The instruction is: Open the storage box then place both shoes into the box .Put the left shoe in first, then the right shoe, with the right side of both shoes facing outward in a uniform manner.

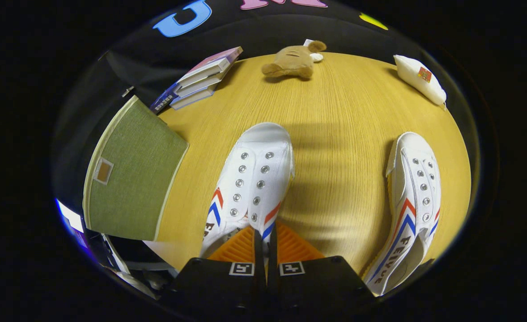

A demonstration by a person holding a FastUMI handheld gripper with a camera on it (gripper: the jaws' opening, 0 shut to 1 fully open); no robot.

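A white canvas shoe (251, 179) with red and blue chevrons lies straight ahead, toe pointing away from me. My gripper (265, 233) is shut on the shoe's side wall by the opening, and the fingers (241, 246) stand almost together with the fabric pinched between them. Off to the right of the fingers, the second white shoe (413, 201) rests on the wooden table (335, 112), toe also pointing away. The green fabric storage box (133, 179) stands to the left of the held shoe, showing a flat green face with a small tag. I cannot tell whether it is open.
A stack of books (201, 78) lies beyond the box at the table's far left. A brown plush toy (292, 60) sits at the far edge and a white pouch (420, 78) at the far right. Bare wood separates the two shoes.
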